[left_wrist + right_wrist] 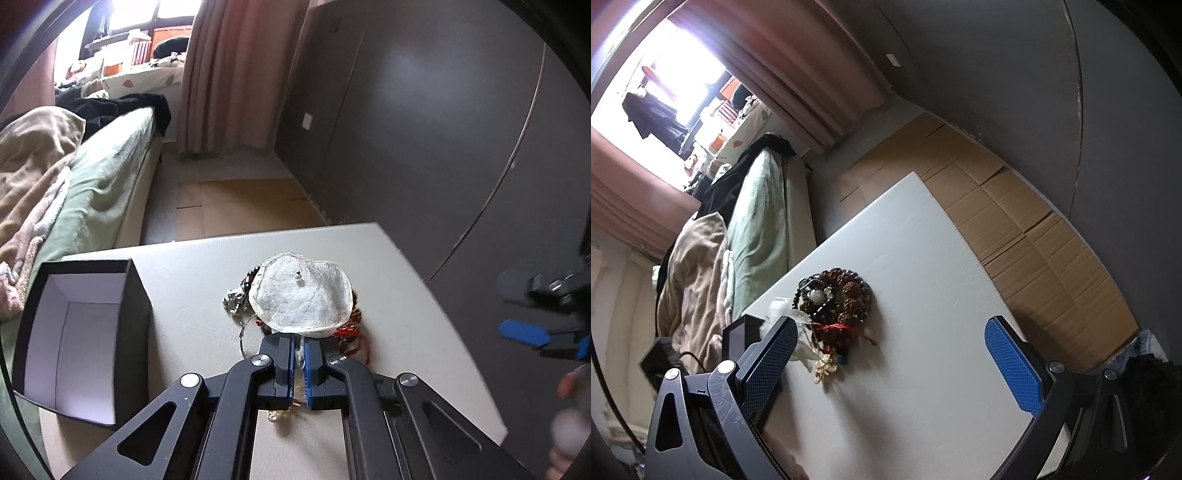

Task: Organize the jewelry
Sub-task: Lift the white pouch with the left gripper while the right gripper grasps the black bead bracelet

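Note:
My left gripper is shut on the near edge of a clear pouch with white padding and a tiny stud inside. The pouch lies over a jewelry pile of dark beads, a silver chain and red cord on the white table. In the right wrist view the pile shows brown and black bead strands, red cord and a gold brooch. My right gripper hangs open above the table to the right of the pile with nothing between its fingers. It also appears at the right edge of the left wrist view as the right gripper.
An open black box with a white inside stands on the table's left side. A bed with a green sheet and blankets runs along the left. Flattened cardboard covers the floor beyond the table, beside a dark wall.

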Motion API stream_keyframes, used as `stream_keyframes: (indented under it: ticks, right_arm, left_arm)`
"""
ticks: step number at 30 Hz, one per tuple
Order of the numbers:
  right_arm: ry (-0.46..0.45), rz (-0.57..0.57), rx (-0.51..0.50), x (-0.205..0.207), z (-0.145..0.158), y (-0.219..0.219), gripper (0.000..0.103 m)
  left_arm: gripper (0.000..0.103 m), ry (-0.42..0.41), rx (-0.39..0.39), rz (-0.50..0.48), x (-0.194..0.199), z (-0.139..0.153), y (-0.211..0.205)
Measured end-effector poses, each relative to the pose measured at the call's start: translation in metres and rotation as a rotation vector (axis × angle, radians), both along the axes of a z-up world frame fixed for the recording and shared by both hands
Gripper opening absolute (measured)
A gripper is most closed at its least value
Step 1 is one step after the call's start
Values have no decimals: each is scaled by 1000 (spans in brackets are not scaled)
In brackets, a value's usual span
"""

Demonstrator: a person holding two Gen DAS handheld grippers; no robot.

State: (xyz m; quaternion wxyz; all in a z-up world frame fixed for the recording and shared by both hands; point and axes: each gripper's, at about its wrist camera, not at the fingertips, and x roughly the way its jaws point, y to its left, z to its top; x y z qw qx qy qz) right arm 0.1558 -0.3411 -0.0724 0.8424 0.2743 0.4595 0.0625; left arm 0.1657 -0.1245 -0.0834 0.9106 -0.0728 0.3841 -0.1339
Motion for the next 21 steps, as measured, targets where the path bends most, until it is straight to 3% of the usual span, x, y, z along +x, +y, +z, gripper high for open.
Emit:
stream_keyframes:
  ticks: [7,9,12,15,21]
  right_arm:
    - [-9,64,64,7,-7,18,98]
    - [-9,82,93,10,-10,24,85]
    - [-7,97,116,16,-15,35,75]
    - [-23,117,130,22,-19,46,58]
    - [-37,142,213,40,-30,62,53]
  left_arm:
    - [3,-17,-67,30,-7,23,25]
    - [3,-30,-82,37,-11,29,32]
    - [3,-47,-105,55,-16,34,47]
    - [3,-46,-123,75,-16,37,62]
    - [3,-58,-166,128,-14,43,95]
